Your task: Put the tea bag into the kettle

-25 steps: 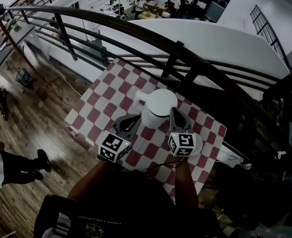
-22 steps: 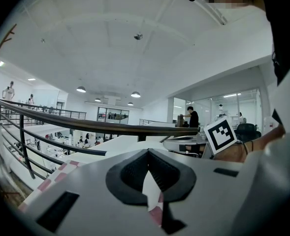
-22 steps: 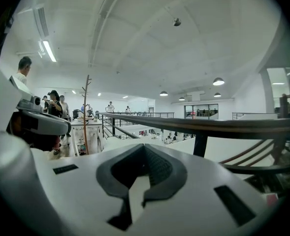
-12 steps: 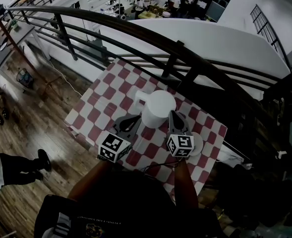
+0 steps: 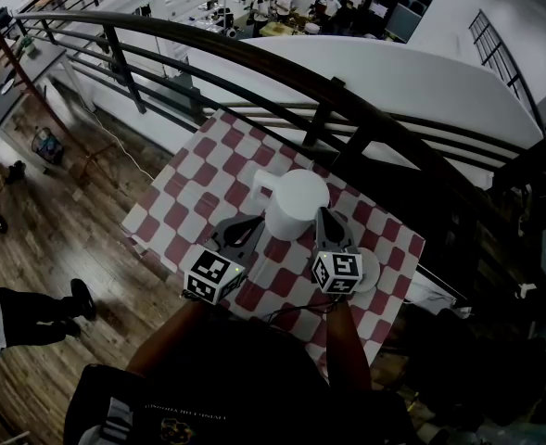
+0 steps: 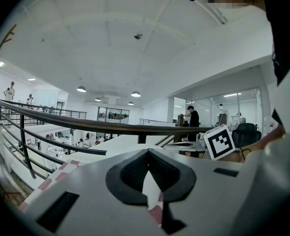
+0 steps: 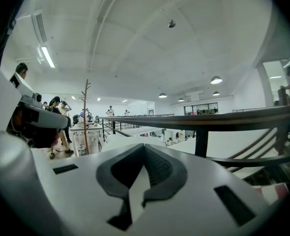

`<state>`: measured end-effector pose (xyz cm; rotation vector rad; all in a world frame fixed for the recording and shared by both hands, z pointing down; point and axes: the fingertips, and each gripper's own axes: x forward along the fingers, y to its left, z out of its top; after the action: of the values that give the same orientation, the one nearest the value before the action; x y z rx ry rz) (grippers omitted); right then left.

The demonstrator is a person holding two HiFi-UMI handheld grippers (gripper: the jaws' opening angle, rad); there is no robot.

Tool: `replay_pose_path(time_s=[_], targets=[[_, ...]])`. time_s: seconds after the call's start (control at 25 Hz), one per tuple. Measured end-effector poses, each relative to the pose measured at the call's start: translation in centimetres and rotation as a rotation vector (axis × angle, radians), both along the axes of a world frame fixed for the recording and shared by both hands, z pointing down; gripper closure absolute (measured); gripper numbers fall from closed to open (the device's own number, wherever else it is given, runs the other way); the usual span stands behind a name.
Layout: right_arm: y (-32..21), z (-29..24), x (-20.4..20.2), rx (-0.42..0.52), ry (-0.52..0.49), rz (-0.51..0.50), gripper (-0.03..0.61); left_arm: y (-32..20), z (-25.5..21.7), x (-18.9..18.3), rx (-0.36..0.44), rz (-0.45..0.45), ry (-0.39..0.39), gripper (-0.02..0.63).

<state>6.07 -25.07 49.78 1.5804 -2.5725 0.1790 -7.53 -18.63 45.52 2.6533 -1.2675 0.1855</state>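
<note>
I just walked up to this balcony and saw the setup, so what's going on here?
A person holds a gripper in each hand over a small table with a checked cloth. A white kettle stands in the middle of it. The left gripper is close by the kettle's left side and the right gripper close by its right. Both have their jaws together, with nothing clearly held. No tea bag shows in any view, so that step doesn't look started.
</note>
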Motion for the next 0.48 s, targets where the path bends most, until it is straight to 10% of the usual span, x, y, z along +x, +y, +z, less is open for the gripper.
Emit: replay_pose_path(time_s=[0.48], targets=[[0.44,-0.11,-0.12,-0.018,0.021,-0.010,0.563,0.70,-0.48,0.19,-0.004,-0.007,-0.005,0.611]])
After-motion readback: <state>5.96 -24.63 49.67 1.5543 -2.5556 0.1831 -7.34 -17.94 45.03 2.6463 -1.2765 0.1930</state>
